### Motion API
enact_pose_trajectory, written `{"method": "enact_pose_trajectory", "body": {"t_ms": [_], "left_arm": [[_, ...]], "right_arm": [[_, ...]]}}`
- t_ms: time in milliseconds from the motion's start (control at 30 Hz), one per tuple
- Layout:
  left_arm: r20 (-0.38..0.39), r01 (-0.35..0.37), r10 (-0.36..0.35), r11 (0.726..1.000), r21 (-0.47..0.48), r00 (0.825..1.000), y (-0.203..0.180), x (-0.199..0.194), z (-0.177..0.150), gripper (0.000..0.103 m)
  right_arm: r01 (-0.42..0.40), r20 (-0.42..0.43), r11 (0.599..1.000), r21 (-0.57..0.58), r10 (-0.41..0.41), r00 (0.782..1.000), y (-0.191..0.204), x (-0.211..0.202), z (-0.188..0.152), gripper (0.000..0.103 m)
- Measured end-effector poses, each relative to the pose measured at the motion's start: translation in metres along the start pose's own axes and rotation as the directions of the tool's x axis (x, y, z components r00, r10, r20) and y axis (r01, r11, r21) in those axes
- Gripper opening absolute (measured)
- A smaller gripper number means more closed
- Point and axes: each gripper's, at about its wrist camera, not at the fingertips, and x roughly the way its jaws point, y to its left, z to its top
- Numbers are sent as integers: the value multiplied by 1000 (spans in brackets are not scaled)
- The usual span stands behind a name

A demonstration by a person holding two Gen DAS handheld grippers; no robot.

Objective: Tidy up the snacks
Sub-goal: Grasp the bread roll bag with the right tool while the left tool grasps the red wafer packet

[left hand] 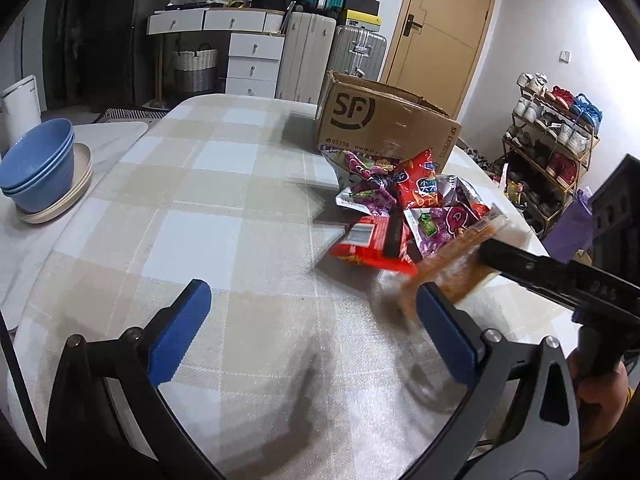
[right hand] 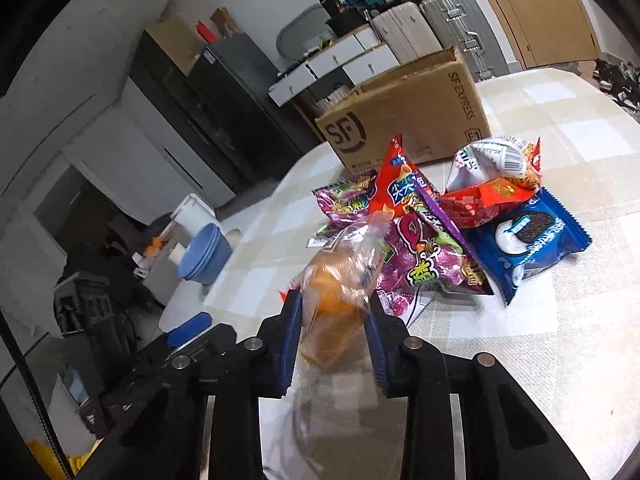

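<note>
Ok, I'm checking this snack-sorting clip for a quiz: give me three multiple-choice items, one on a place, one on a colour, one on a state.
1. Where does the cardboard box stand?
A. on the table behind the snack pile
B. on the floor
C. on the bowls

2. What colour are the stacked bowls?
A. red
B. blue
C. green

3. How is the right gripper?
A. open over the box
B. shut on nothing
C. shut on the clear-wrapped orange snack

Answers: A, the box sits on the checked cloth beyond the packets; B, they are plainly blue; C, both pads press the wrapper.
</note>
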Motion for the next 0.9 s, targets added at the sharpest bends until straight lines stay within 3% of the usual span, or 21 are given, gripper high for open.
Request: {"method": "enact_pose_trajectory", "body": {"t_ms": [267, 467, 567, 667, 767, 867, 900], "left_arm": [[-32, -14, 16, 999, 52, 999, -8, 13, 18, 102], [-126, 47, -27, 986, 160, 992, -30, 47, 38, 102], [-206, 37, 12, 972, 234, 978, -44, 74, 40, 102], [-244, -30, 105, 956, 292, 964, -52, 96, 39, 102], [-284, 18, 61, 963, 270, 957, -53, 107, 41, 89], [-296, 19, 59, 966, 256, 953, -51, 112, 40, 73], [-291, 27, 51, 966, 258, 955, -51, 111, 41, 63]], "right_arm": [[-56, 48, 996, 73, 52, 997, -25, -30, -2, 31], [-81, 105, 992, 100, 70, 992, -42, -58, 0, 31], [-84, 117, 991, 106, 71, 991, -47, -66, -1, 31], [-98, 123, 989, 112, 84, 989, -48, -70, -2, 31], [-104, 126, 988, 118, 89, 988, -53, -72, 0, 31], [-114, 127, 986, 125, 98, 987, -56, -72, 0, 31], [-115, 129, 985, 127, 98, 987, -56, -73, -1, 31]]}}
